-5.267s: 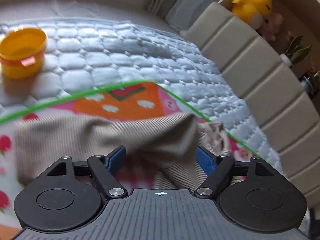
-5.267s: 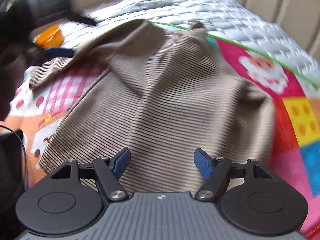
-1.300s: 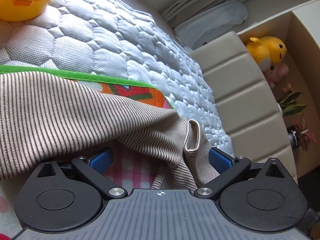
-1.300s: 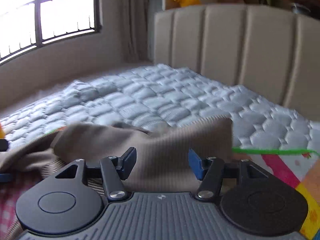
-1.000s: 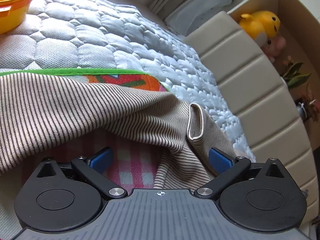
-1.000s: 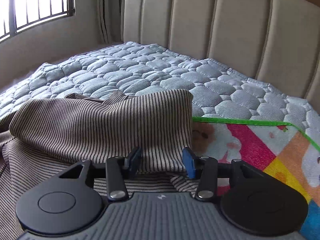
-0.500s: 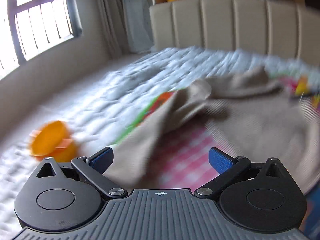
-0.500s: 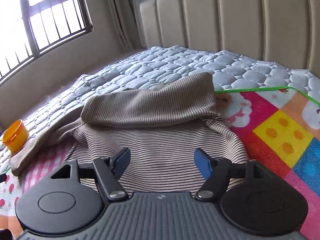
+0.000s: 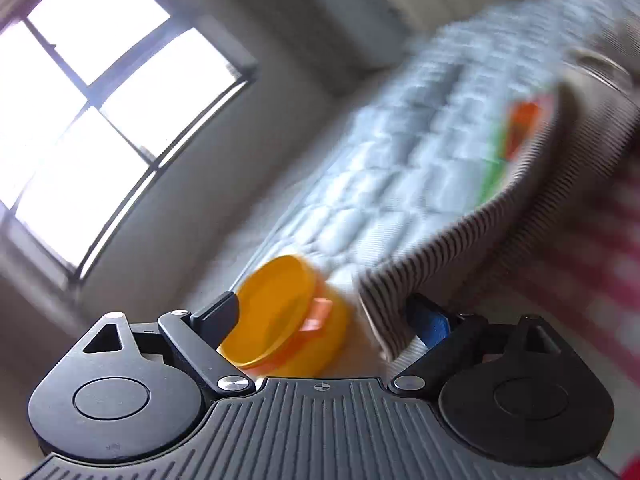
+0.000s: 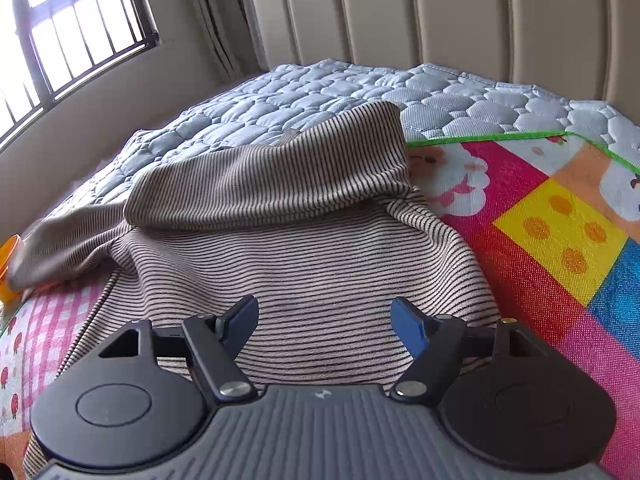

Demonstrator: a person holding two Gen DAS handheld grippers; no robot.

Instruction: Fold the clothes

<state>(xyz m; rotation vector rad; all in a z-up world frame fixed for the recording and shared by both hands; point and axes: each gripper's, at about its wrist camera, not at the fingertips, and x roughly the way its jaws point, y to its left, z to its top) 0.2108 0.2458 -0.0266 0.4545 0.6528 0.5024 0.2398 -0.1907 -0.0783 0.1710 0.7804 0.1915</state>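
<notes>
A beige striped shirt (image 10: pixel 304 240) lies on a colourful play mat (image 10: pixel 560 240) on the bed. Its right sleeve (image 10: pixel 272 176) is folded across the top. My right gripper (image 10: pixel 324 320) is open and empty, just above the shirt's body. In the blurred, tilted left wrist view, my left gripper (image 9: pixel 324 320) is open. The left sleeve's cuff (image 9: pixel 404 292) hangs beside its right fingertip (image 9: pixel 430 322). I cannot tell whether they touch.
An orange plastic tub (image 9: pixel 288 312) sits on the quilted mattress (image 9: pixel 384 176) right in front of the left gripper, and shows at the left edge of the right wrist view (image 10: pixel 7 264). A padded headboard (image 10: pixel 440 12) stands behind, a window (image 9: pixel 92 120) at left.
My left gripper has swung left and down to the sleeve's cuff by the orange tub. My right gripper opened, let go of the folded right sleeve and drew back.
</notes>
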